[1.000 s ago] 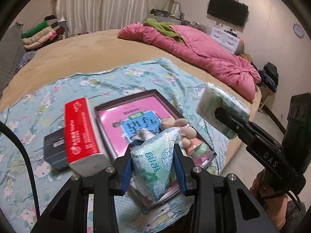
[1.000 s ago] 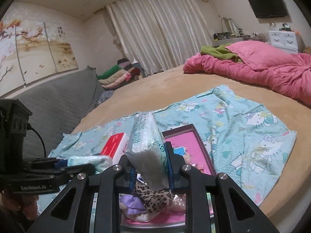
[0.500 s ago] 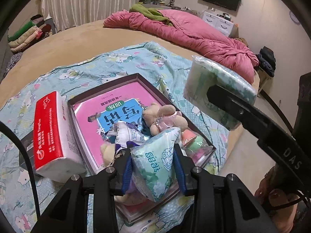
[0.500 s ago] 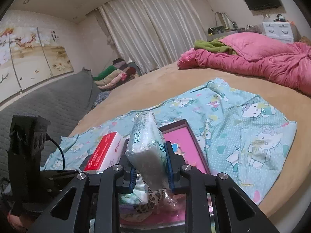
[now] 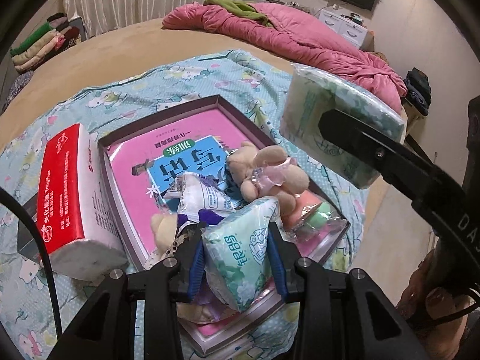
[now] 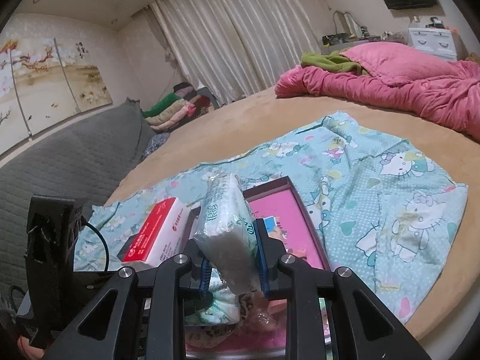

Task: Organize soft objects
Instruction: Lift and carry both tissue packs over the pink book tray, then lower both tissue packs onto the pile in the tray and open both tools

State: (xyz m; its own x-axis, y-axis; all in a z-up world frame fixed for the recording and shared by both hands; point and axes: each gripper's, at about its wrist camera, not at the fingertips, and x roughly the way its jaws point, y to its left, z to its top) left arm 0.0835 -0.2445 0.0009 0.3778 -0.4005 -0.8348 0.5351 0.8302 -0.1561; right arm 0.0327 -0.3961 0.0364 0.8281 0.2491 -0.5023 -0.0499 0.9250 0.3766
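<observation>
My left gripper [image 5: 237, 252] is shut on a pale green tissue pack [image 5: 243, 249], held low over the near end of a shallow pink-lined box [image 5: 220, 103] on the bed. My right gripper [image 6: 231, 255] is shut on a second green tissue pack [image 6: 225, 207], which also shows in the left wrist view as a tissue pack [image 5: 312, 111] up in the air at the right of the box. In the box lie a plush bear [image 5: 267, 171], a white and purple packet [image 5: 204, 201] and a bag of pastel sponges [image 5: 312, 213]. A red tissue pack [image 5: 64, 192] leans on the box's left wall.
The box rests on a light blue cartoon-print cloth [image 6: 390, 180] spread over a tan round bed [image 6: 255, 114]. A pink quilt [image 5: 285, 33] lies at the far side. A grey sofa [image 6: 60, 162] and folded clothes [image 6: 177, 108] stand beyond the bed's left edge. A dark flat object [image 5: 28, 231] lies under the red pack.
My left gripper has come down and forward with its tissue pack, so the box and its toys now loom larger. The right gripper's pack has drifted slightly lower, closer over the box.
</observation>
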